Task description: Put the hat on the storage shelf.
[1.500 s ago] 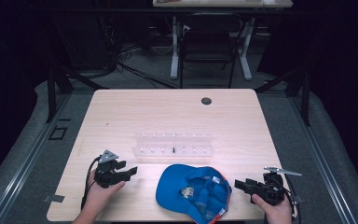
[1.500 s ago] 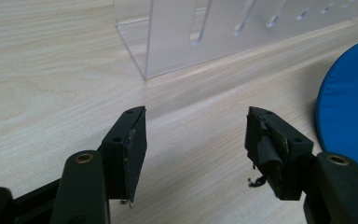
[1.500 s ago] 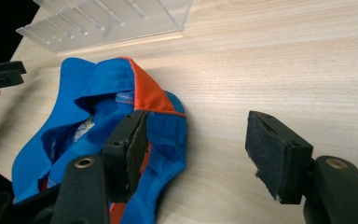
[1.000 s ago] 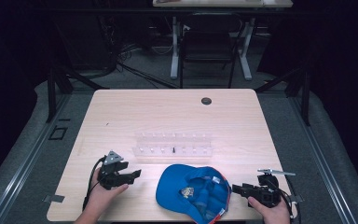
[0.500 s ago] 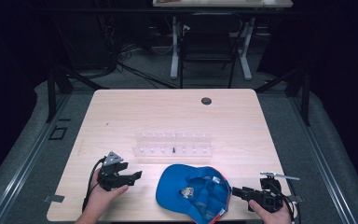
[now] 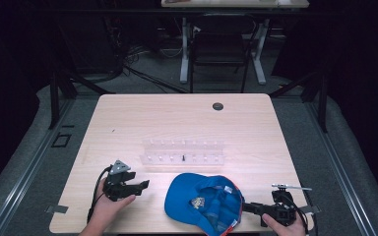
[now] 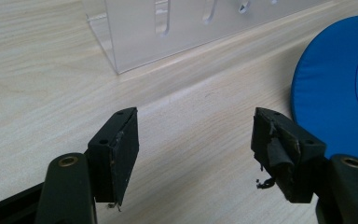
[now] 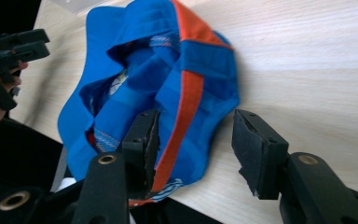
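Two tongs are sitting low on the pale wooden worktop (image 6: 128, 123), flanking an upturned blue fabric cap with orange trim (image 6: 204, 201) at six o'clock. Judging the step as gripping its rim, the right tongs (image 8: 196, 149) should bite squarely across the band; they are gaping, straddling that edge unclamped. The left tongs (image 7: 196, 154) are hanging wide, empty.

Wooden table (image 6: 128, 123): cap (image 6: 204, 202), clear rack (image 6: 183, 152).

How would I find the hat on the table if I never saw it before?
Look at the near edge of the wooden table, between the person's two grippers. The cap lies there upside down, bright blue with orange trim, unlike the clear plastic rack behind it.
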### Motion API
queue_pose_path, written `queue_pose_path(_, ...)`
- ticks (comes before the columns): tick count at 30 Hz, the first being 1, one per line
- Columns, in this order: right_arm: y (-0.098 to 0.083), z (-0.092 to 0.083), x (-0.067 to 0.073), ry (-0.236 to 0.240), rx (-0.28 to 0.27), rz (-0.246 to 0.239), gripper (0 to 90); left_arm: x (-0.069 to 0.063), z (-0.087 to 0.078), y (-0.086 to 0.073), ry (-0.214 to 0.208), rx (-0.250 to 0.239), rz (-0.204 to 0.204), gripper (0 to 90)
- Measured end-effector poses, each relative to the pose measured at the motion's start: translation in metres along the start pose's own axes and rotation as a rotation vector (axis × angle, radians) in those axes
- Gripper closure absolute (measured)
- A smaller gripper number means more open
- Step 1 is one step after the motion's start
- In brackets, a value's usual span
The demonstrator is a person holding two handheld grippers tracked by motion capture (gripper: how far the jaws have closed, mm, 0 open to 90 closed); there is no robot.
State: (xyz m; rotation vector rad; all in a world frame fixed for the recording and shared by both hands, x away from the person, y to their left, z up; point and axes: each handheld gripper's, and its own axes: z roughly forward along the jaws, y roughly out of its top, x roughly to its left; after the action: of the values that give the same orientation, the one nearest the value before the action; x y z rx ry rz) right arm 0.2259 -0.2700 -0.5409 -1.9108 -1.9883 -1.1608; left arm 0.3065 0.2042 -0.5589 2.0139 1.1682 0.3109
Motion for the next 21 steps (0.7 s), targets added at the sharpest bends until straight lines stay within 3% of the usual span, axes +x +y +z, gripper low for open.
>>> queue_pose_path(9, -0.001, 0.014, 0.007, 0.021, 0.054, 0.003, 51.1, -0.001, 0.001, 0.000, 0.002, 0.019, 0.024, 32.9)
queue_pose_path(14, -0.001, 0.023, 0.005, 0.061, 0.087, 0.041, 53.6, -0.001, 0.001, -0.001, 0.012, 0.017, 0.024, 32.9)
queue_pose_path(15, -0.001, 0.024, 0.005, 0.070, 0.088, 0.050, 57.5, -0.002, 0.001, -0.002, 0.026, 0.008, 0.028, 33.5)
queue_pose_path(21, 0.003, 0.023, 0.008, 0.117, 0.102, 0.045, 61.2, 0.000, -0.002, -0.004, 0.018, 0.022, 0.039, 34.2)
